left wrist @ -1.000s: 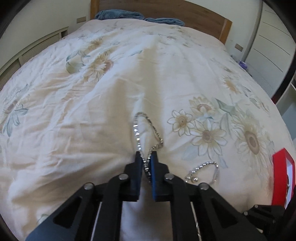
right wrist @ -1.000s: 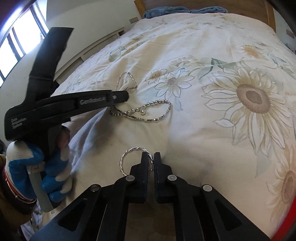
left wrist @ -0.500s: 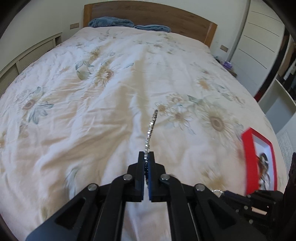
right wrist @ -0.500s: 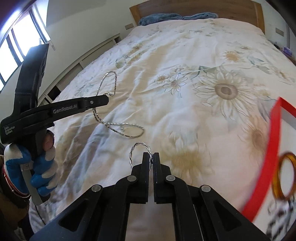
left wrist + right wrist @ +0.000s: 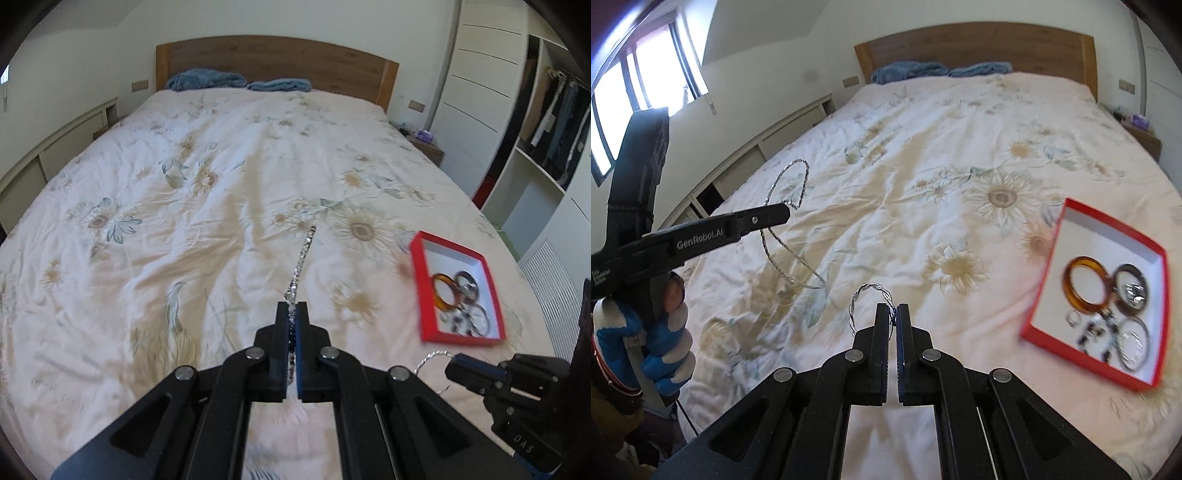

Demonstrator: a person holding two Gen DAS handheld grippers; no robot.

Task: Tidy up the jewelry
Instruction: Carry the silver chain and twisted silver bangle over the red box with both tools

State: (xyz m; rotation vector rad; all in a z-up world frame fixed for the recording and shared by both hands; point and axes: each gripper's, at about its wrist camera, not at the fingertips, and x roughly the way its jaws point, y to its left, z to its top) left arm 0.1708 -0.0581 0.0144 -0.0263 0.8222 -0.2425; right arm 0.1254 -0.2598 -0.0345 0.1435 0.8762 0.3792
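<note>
Fingers of the left gripper (image 5: 291, 314) pinch a chain (image 5: 301, 260), lifted above the quilt (image 5: 184, 229). Right gripper (image 5: 892, 315) fingers clamp a twisted bangle (image 5: 866, 295), also clear of the quilt. Farther right, a red box (image 5: 1049, 254) lies on the quilt holding bangles.

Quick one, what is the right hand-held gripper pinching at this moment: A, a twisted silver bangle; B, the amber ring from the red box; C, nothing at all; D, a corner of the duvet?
A: in the right wrist view the right hand-held gripper is shut on a twisted silver bangle, which arcs up past its fingertips above the duvet.
</note>
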